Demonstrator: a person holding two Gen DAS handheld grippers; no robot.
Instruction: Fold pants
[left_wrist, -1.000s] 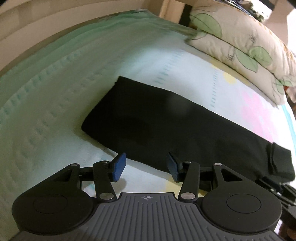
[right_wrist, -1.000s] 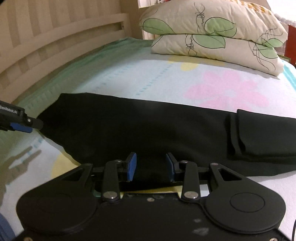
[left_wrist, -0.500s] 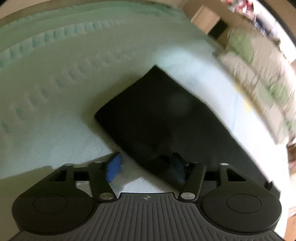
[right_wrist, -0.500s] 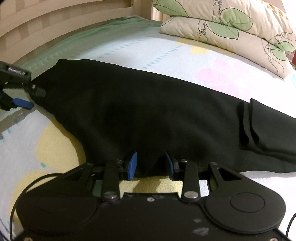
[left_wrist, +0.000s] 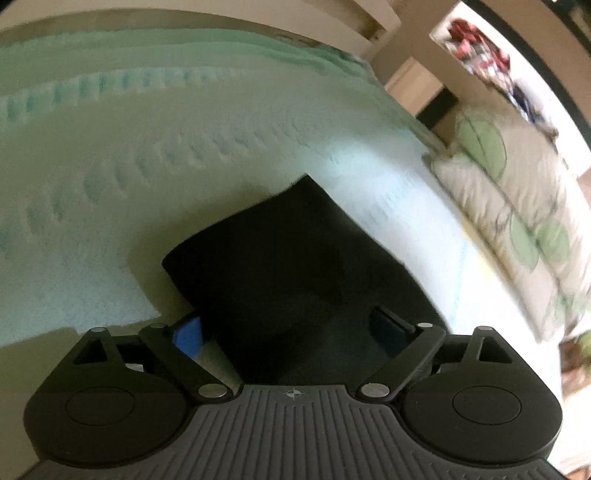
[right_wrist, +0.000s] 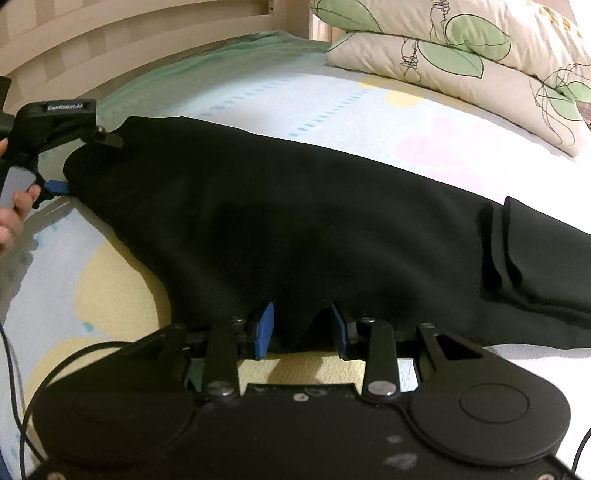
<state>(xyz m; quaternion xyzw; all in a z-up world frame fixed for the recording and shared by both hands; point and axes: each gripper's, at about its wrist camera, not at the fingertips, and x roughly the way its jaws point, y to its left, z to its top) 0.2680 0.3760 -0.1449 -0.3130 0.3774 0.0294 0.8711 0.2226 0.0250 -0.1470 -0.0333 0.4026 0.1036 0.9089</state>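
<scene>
Since a second ago, your left gripper (left_wrist: 291, 328) dropped to the pants (right_wrist: 295, 221) corner, jaws opening around it.
Your right gripper (right_wrist: 301, 328) stood half apart astride the hem, unclamped; closing shallow could pinch one layer only.

Black pants (right_wrist: 314, 221), leaf-print cream pillows (right_wrist: 461, 48), pastel floral sheet (right_wrist: 258, 92)

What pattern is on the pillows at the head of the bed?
Cream with large green leaves and thin dark line drawing on the pillows; clearest in the right wrist view.

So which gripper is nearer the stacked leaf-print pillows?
Right. The right gripper sits mid-edge of the black pants; the left gripper is at their far end from the pillows.
</scene>
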